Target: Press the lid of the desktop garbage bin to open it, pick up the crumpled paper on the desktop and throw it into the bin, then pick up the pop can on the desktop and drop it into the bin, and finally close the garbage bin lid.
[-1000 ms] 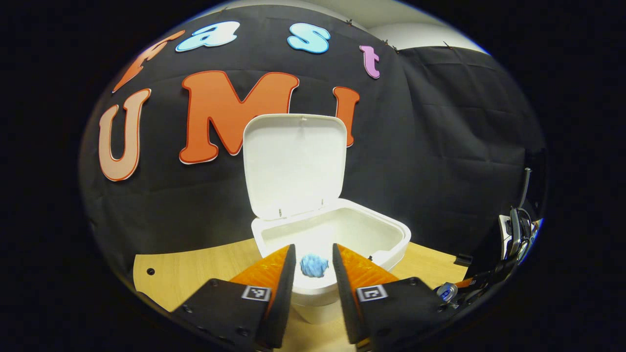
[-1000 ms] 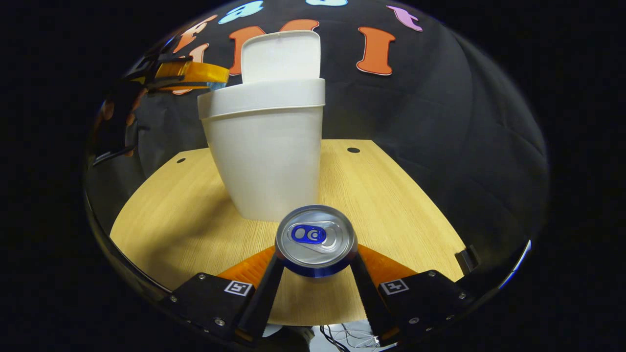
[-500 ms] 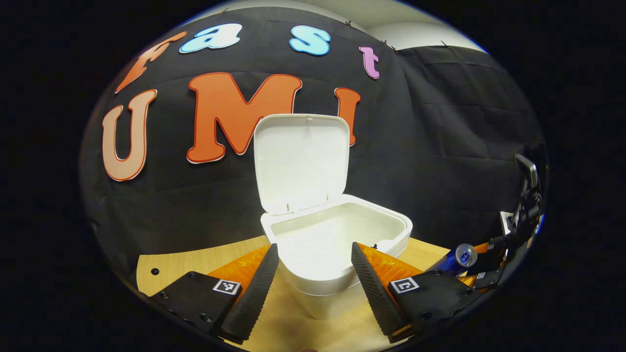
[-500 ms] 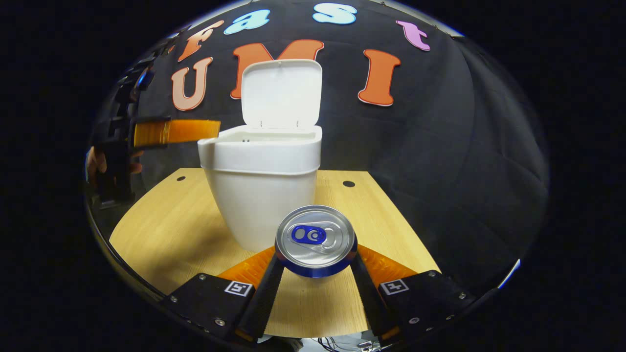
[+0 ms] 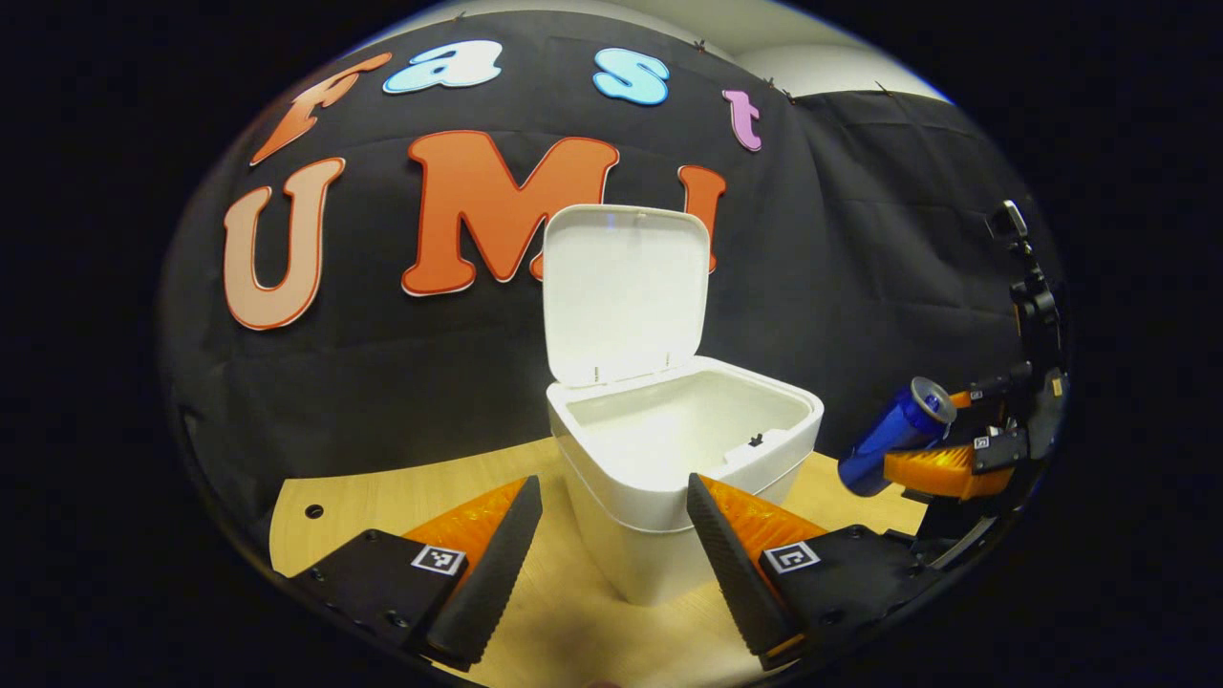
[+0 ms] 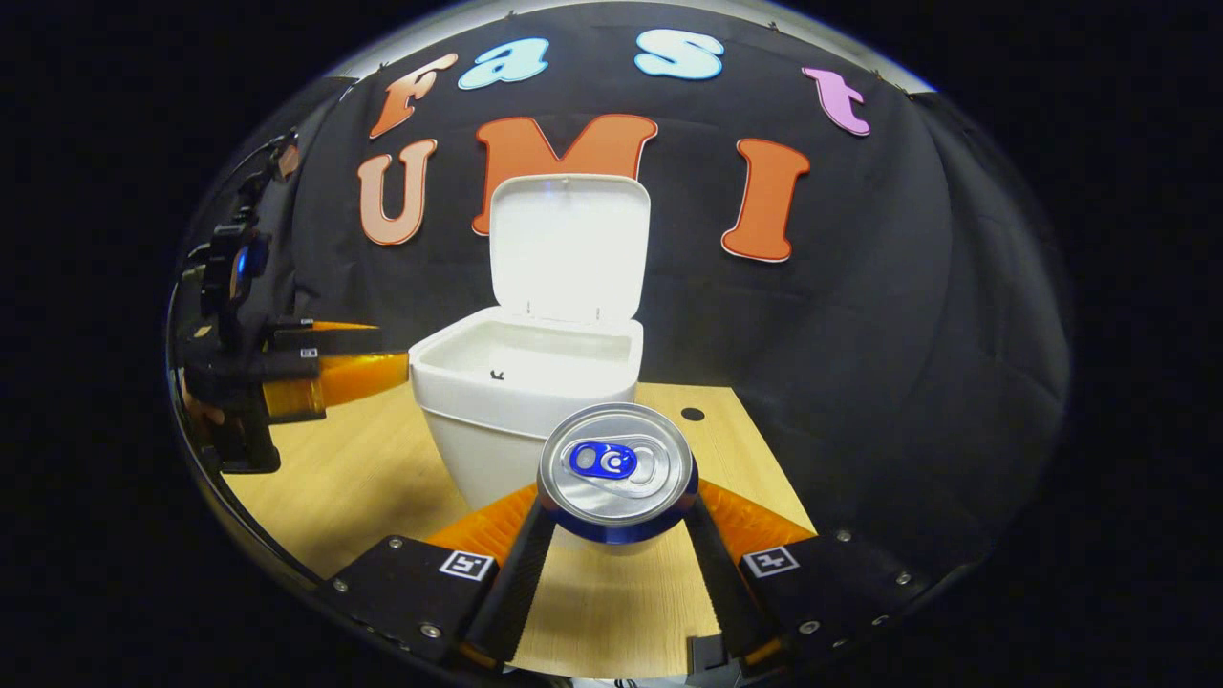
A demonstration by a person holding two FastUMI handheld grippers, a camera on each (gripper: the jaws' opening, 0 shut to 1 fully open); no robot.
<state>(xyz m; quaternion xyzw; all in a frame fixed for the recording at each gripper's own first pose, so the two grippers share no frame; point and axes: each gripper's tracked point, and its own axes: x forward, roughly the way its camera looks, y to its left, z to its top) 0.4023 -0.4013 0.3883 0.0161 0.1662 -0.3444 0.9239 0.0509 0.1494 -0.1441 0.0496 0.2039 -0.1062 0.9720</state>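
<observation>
The white desktop bin [image 5: 635,540] stands on the wooden table with its lid [image 5: 626,287] swung upright, and the part of its inside that I can see looks bare white. My left gripper [image 5: 613,485] is open in front of the bin, holding nothing. In the right gripper view, my right gripper [image 6: 618,506] is shut on a blue pop can [image 6: 616,468] with its silver top facing the camera, held in the air short of the bin [image 6: 478,430]. The left gripper view shows the can [image 5: 893,440] tilted, off to the right of the bin.
The wooden table [image 6: 363,478] has small round holes near its back edge. Black cloth walls close off the back and the sides. In the right gripper view, the left gripper [image 6: 334,368] and the hand holding it sit level with the bin's left side.
The blue paper ball between my left fingers a second ago is gone; that gripper opened and drew back and to the left. My right gripper has lifted the can higher.
</observation>
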